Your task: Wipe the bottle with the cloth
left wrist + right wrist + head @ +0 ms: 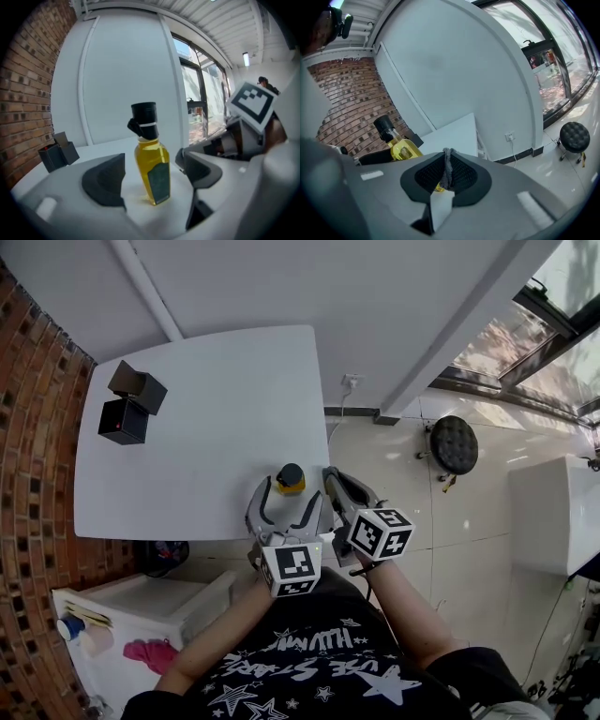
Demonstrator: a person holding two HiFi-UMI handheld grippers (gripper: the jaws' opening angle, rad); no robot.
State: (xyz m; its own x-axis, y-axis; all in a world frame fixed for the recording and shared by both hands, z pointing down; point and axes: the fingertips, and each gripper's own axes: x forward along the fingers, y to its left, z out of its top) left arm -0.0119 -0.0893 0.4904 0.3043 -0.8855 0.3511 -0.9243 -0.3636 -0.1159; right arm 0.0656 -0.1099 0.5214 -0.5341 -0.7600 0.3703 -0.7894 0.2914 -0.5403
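A small bottle of yellow oil with a black cap and dark label stands upright near the front edge of the white table. My left gripper is open, one jaw on either side of the bottle, and neither pad touches the glass. My right gripper is just right of the bottle, off the table's corner, shut on a thin grey cloth whose edge shows between the pads. In the right gripper view the bottle sits to the left, behind the jaws.
Two black boxes stand at the table's far left, near the brick wall. A round black stool and a white counter are on the tiled floor to the right. A white shelf unit sits below the table's front left.
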